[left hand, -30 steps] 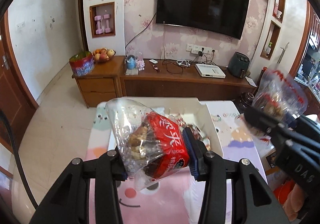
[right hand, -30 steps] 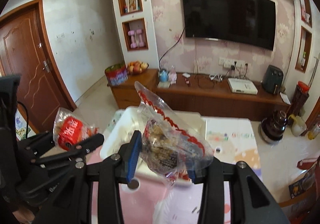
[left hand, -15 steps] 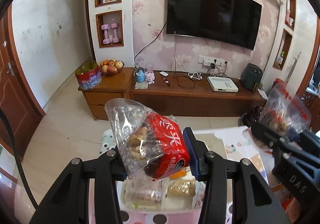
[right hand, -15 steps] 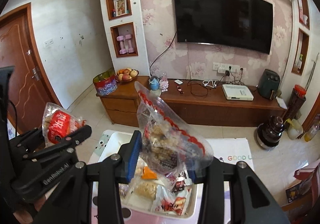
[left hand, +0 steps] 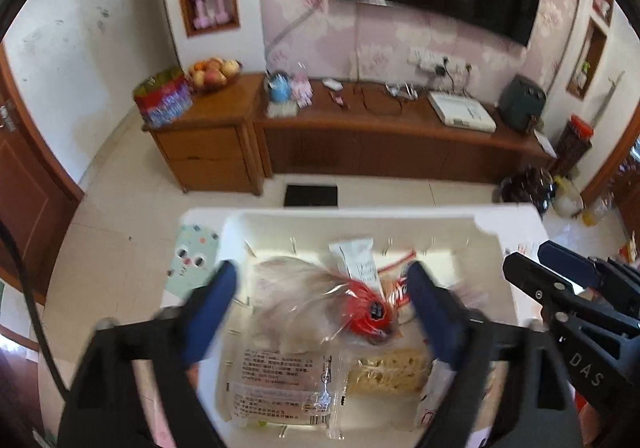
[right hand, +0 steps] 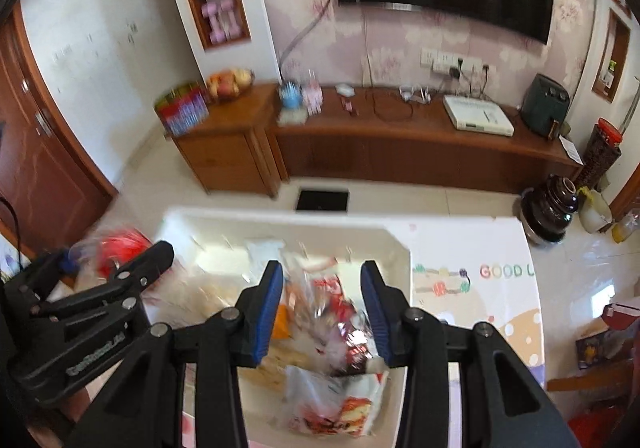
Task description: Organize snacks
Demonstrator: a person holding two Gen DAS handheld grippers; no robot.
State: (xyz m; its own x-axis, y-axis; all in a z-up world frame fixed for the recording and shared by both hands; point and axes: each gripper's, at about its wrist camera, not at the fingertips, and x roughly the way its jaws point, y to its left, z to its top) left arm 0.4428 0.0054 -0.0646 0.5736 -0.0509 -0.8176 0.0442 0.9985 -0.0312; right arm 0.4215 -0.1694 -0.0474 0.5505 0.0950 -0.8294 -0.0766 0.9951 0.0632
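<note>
A white bin (left hand: 360, 214) holds several snack packets. My left gripper (left hand: 320, 300) is open above it. A clear bag with a red label (left hand: 340, 308) is blurred between the spread fingers, loose over the packets. My right gripper (right hand: 322, 304) is open over the bin's right part (right hand: 396, 244). A clear bag with red print (right hand: 332, 312) is blurred between its fingers, free of the pads. Each gripper shows at the edge of the other's view.
The bin sits on a table with a patterned cover (right hand: 480, 288). A long wooden TV cabinet (left hand: 380, 136) stands beyond, with a fruit bowl (left hand: 214, 72). Dark jars and bottles (right hand: 552, 208) stand on the floor at right.
Both grippers have opened and let go of their snack bags, which are dropping into the bin. Both views have tipped down and moved closer over the bin.
</note>
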